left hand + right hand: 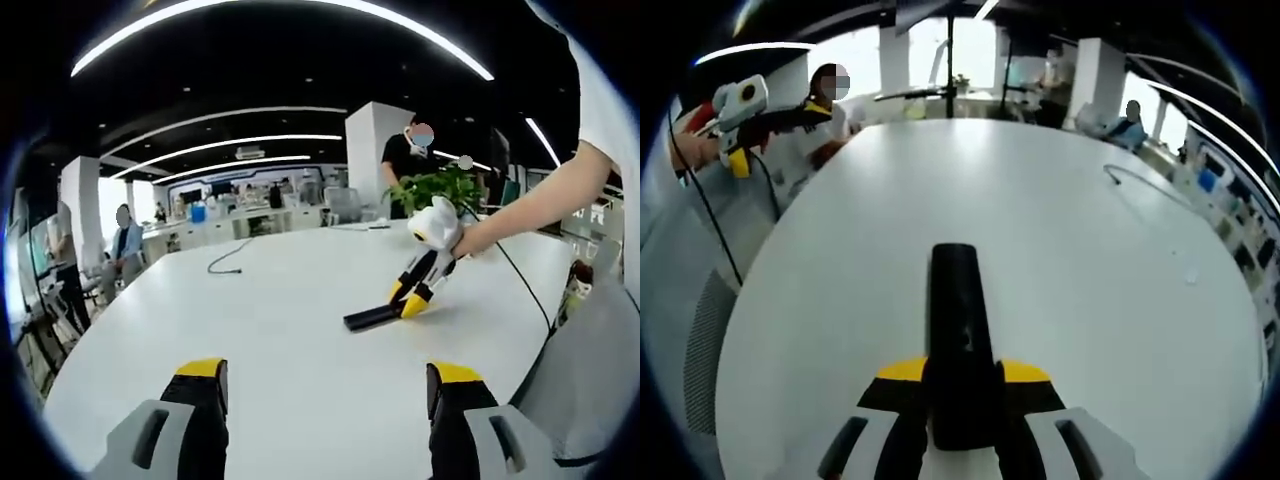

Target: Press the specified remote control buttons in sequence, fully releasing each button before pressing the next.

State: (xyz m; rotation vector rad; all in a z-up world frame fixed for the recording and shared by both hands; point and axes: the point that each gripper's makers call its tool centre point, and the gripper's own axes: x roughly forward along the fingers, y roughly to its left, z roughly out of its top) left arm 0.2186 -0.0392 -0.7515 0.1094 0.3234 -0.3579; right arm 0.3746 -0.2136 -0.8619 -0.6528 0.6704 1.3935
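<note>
Bright ceiling light strips (300, 10) glare overhead; fisheye edges bend, distant background soft.

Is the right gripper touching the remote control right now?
Touching. In the right gripper view, the right gripper has its fingers closed against both sides of the remote control, with no gap visible either side.

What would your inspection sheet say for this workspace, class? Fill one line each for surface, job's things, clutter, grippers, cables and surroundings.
Surface: white table, large, rounded.
Job's things: black remote control lying flat between the right gripper's jaws.
Clutter: nothing seen beside the remote.
Grippers: right gripper closed on the remote; left gripper open, holding nothing.
Cables: loose cable on the far tabletop; black cord trailing from the right gripper.
Surroundings: open office, potted plant, people seated and standing.
</note>
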